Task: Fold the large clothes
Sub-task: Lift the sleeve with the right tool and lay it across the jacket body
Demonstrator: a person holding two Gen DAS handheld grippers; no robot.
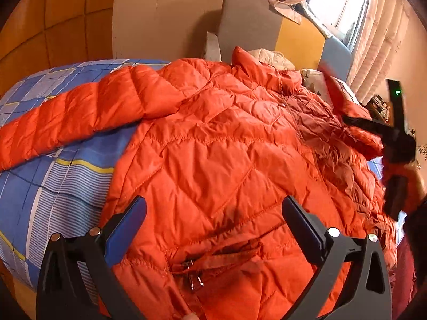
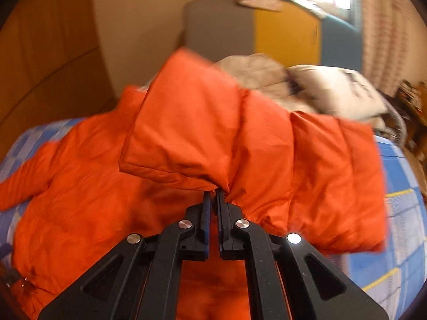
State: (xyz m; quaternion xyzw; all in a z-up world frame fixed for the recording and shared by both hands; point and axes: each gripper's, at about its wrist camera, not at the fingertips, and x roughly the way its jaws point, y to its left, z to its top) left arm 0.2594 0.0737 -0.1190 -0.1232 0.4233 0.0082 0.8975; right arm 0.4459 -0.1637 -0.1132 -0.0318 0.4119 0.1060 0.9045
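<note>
While the orange puffer jacket [image 1: 213,144] lies spread on the bed [image 1: 53,186], its front faces up, collar toward the headboard [image 1: 248,24] and hem toward the left gripper [image 1: 213,224]. Its long axis runs from the hem up to the headboard end. 1 sleeve [image 1: 66,122] stretches out sideways from the jacket's shoulder across the blue checked bedsheet, its cuff end running out of the left edge of the left wrist view. A small metal buckle [image 1: 193,277] on a strap sits on the jacket's lower front, just between the left gripper's 2 fingers [image 1: 128,226]. Those fingers stand wide apart above the lower front panel and hold nothing.

The right gripper [image 2: 213,194] has its fingers [image 2: 206,208] pinched close together on a fold of the other sleeve [image 2: 240,138], which is lifted off the bed and hangs bunched over the jacket's body. In the left wrist view the same gripper [image 1: 395,144] shows at the jacket's far side edge, blurred.

Beyond the jacket's collar lie a beige garment [image 2: 256,72] and a pale pillow [image 2: 336,90]; the pillow carries dark printing too blurred to read. No brand or label can be read on the jacket.
</note>
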